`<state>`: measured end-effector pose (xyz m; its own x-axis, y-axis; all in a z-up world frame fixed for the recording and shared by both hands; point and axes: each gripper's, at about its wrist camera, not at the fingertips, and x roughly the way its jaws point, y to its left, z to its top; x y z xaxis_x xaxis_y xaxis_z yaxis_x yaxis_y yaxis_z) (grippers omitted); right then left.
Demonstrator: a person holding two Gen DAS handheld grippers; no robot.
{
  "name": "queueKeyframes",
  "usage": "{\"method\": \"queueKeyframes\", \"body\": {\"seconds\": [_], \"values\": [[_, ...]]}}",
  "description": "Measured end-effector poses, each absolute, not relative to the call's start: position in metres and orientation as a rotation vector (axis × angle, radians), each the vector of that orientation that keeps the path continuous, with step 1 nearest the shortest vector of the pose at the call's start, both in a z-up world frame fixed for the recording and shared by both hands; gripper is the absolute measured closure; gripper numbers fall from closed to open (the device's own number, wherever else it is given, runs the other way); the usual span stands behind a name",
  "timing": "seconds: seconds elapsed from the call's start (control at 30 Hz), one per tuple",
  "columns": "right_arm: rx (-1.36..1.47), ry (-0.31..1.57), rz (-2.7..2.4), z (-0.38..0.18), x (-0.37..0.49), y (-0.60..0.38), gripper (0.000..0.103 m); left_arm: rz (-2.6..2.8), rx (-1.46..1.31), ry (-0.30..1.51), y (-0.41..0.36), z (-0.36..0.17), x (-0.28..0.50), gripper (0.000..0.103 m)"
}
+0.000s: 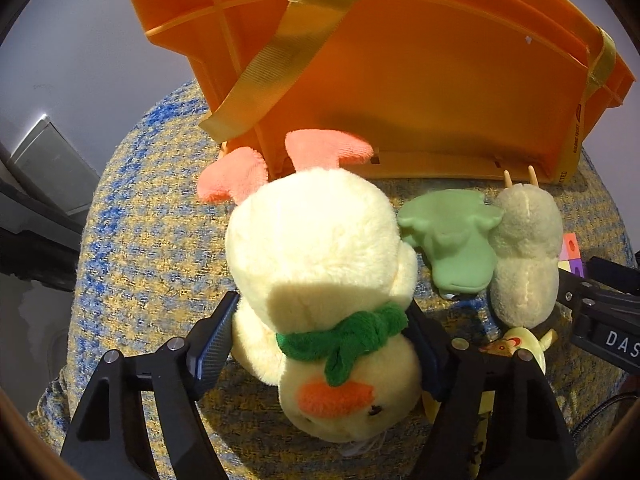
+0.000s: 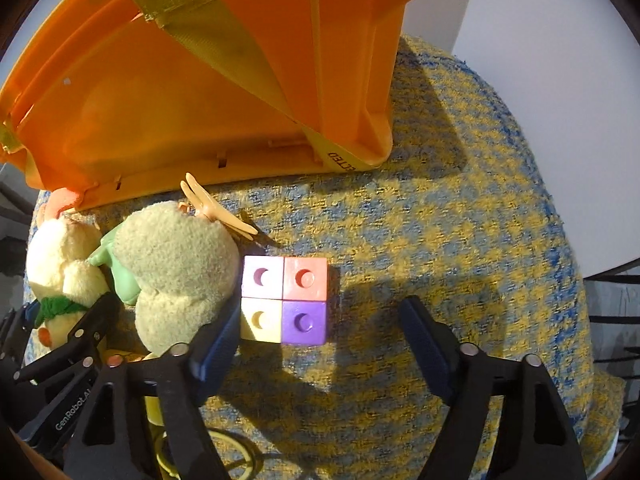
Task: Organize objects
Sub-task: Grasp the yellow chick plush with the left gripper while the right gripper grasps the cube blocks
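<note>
A cream plush duck [image 1: 320,264] with a green scarf, orange beak and pink feet lies upside down on the blue-yellow woven cloth [image 1: 140,240]. My left gripper [image 1: 320,332] has its jaws on both sides of the duck's neck and is shut on it. The duck also shows in the right wrist view [image 2: 60,268]. My right gripper [image 2: 316,340] is open and empty, just in front of a square block of pastel cubes [image 2: 285,300]. An orange bin [image 1: 420,80] with yellow straps stands behind the toys.
A green rubber toy [image 1: 452,240] and a pale plush bird [image 1: 524,256] lie right of the duck; the bird [image 2: 176,260] sits left of the cubes. A yellow printed item [image 1: 516,344] lies under the bird. The cloth's round edge drops off at left and right.
</note>
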<state>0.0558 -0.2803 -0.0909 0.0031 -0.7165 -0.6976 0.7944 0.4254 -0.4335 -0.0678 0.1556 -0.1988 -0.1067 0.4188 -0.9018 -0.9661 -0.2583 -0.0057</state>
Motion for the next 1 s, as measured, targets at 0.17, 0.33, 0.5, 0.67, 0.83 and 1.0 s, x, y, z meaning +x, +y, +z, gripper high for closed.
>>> {"method": "queueKeyframes", "body": {"seconds": [0.17,0.33,0.5,0.67,0.83,1.0], "values": [[0.079,1.027,-1.193,-0.092,0.057,-0.28,0.042,1.589,-1.001,0.784,0.154,-0.199,-0.063,0.037],[0.066,1.031,-1.181,-0.089,0.058,-0.277,0.06,1.578,-0.996,0.783,0.151,-0.199,-0.059,0.045],[0.047,1.026,-1.167,-0.085,0.057,-0.274,0.062,1.573,-0.995,0.787,0.15,-0.199,-0.058,0.051],[0.027,1.01,-1.158,-0.077,0.054,-0.266,0.062,1.577,-0.987,0.786,0.142,-0.193,-0.055,0.051],[0.005,0.987,-1.149,-0.064,0.052,-0.256,0.062,1.586,-0.963,0.771,0.134,-0.18,-0.052,0.051],[-0.026,0.966,-1.129,-0.05,0.05,-0.241,0.062,1.594,-0.934,0.756,0.122,-0.163,-0.048,0.051]]}}
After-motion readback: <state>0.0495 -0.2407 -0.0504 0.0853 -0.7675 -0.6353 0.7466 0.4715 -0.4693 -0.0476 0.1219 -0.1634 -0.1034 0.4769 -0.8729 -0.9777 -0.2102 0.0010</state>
